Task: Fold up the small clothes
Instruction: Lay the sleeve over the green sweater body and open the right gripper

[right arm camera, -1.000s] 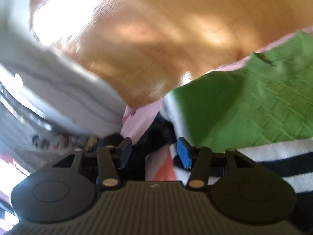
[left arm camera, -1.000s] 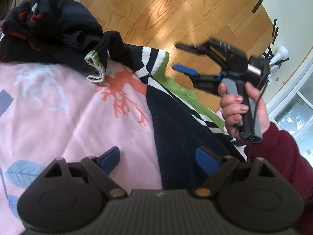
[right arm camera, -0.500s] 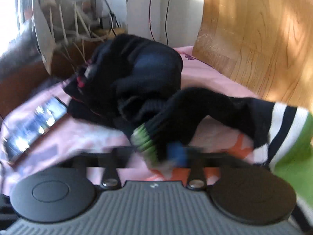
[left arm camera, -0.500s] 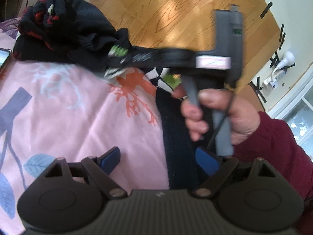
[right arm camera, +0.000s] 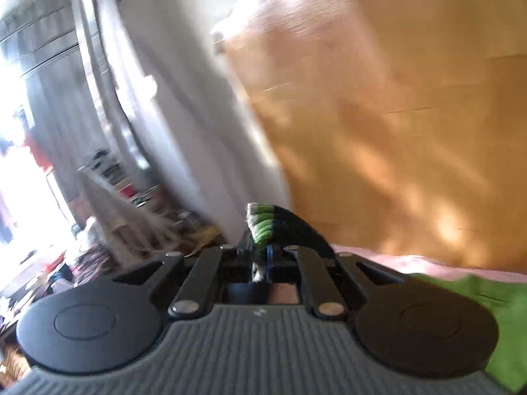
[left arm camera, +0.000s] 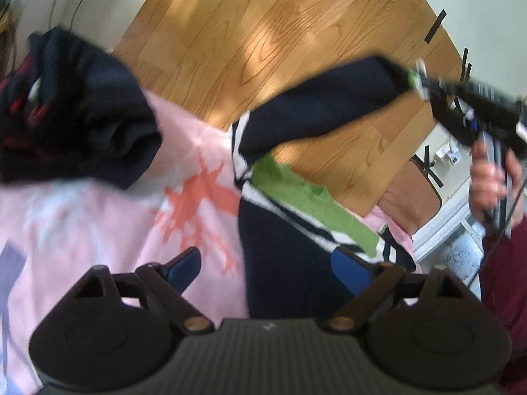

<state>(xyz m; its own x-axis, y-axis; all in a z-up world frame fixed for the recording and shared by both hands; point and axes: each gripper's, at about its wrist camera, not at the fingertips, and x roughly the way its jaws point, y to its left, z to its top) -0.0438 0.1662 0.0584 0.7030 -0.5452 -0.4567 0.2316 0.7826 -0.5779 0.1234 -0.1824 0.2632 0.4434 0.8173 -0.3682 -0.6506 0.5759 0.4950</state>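
A small navy sweater point(left arm camera: 290, 273) with white stripes and a green yoke lies on the pink printed bedspread point(left arm camera: 98, 223). My right gripper point(left arm camera: 425, 84) is shut on the green-and-white cuff of its sleeve point(left arm camera: 329, 108) and holds the sleeve stretched out in the air to the right, above the wooden floor. In the right wrist view the cuff point(right arm camera: 262, 227) is pinched between the closed fingers of the right gripper point(right arm camera: 262, 256). My left gripper point(left arm camera: 266, 263) is open and empty, just above the sweater's body.
A heap of dark navy and red clothes point(left arm camera: 72, 115) lies at the far left of the bed. The wooden floor point(left arm camera: 280, 33) lies beyond the bed edge. A white wall and cluttered furniture point(right arm camera: 108, 181) show in the right wrist view.
My right gripper reached left to the sleeve cuff, shut on it, and has pulled the sleeve out to the right and up. The left gripper stayed open over the sweater.
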